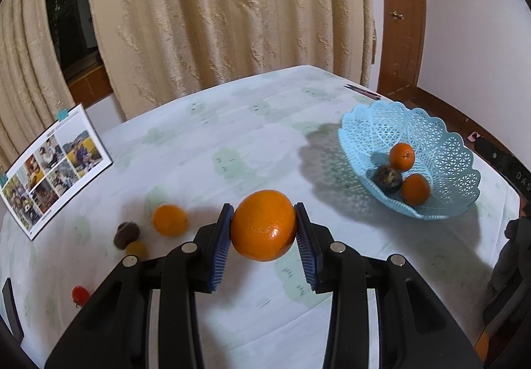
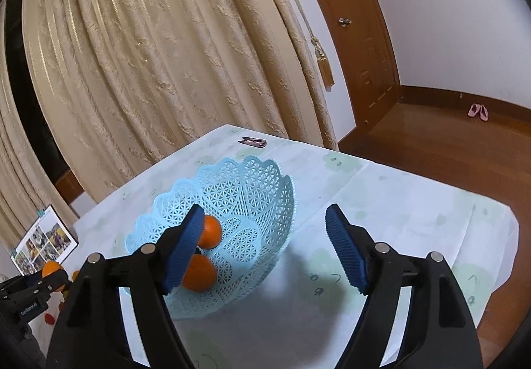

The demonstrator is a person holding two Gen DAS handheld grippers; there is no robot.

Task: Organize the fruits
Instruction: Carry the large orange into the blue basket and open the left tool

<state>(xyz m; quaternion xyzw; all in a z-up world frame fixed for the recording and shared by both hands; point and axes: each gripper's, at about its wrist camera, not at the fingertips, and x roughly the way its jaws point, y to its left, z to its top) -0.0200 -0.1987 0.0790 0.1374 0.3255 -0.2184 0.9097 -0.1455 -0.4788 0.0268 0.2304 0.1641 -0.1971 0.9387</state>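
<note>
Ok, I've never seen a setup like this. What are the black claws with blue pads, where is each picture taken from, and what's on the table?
There is no robot here: a person holds a two-finger gripper in each hand, and a wide-angle camera on each one looks forward along its fingers. One picture comes from each gripper.

The left gripper is shut on a large orange, pinched between its blue pads and held above the table. The right gripper is open and empty, near a light blue lattice basket.

The basket holds two small oranges and a dark round fruit. Loose on the cloth lie another orange, a dark fruit, a small yellow one and a small red one. A photo card lies at the edge.
</note>
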